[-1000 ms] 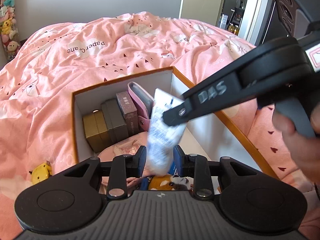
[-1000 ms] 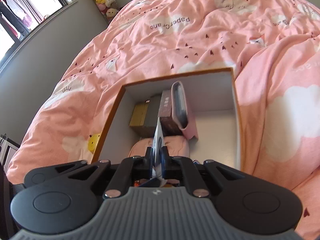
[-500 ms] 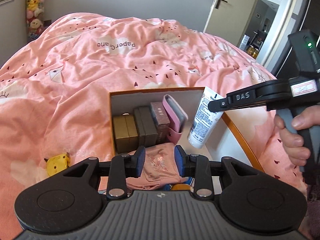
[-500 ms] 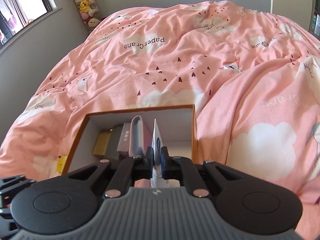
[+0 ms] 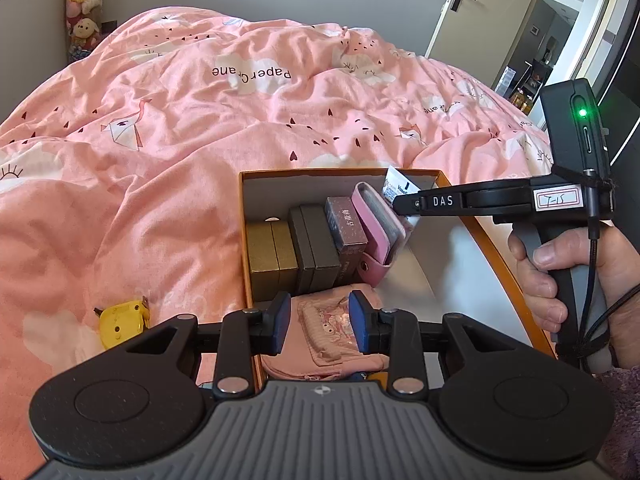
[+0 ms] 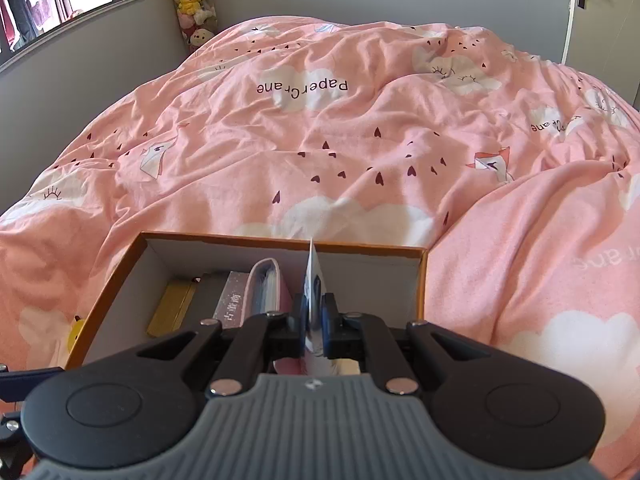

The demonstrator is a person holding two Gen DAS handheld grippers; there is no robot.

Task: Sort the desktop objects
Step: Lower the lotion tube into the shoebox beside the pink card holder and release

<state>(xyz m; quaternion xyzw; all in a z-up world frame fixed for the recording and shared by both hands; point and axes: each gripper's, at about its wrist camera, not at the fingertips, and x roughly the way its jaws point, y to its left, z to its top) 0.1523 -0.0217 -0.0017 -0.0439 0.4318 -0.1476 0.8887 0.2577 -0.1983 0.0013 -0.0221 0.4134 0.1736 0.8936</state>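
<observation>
white tube held over the orange-rimmed box

the white tube [image 6: 313,280] is pinched edge-on in the jaws of the right gripper [image 6: 314,320], which are clenched on it. it hangs inside the orange-rimmed box [image 6: 360,245], toward the box's 12 o'clock wall, just beside the pink case [image 5: 378,228]; in the left wrist view its printed end [image 5: 396,185] shows above the black finger marked "das", and whether it touches the case cannot be told.

along the box's far end stands a row of things on edge: from 9 o'clock, two gold boxes [image 5: 272,250], two dark grey boxes [image 5: 314,242], a maroon carton [image 5: 346,224], then the pink case. nearer the 6 o'clock end lies a pink fabric pouch [image 5: 324,332] with a cartoon print.

the left gripper [image 5: 320,322] hovers over that pouch with its jaws released, nothing between the blue pads [image 5: 283,320].

a hand [image 5: 560,276] with a purple fuzzy sleeve [image 5: 620,392] grips the right gripper's handle at 3 o'clock. the box sits on a bed under a pink duvet [image 5: 200,128] printed "paper crane". a small yellow toy [image 5: 120,318] lies on the duvet at 9 o'clock of the box. plush toys [image 6: 192,0] are stacked in the far corner.
</observation>
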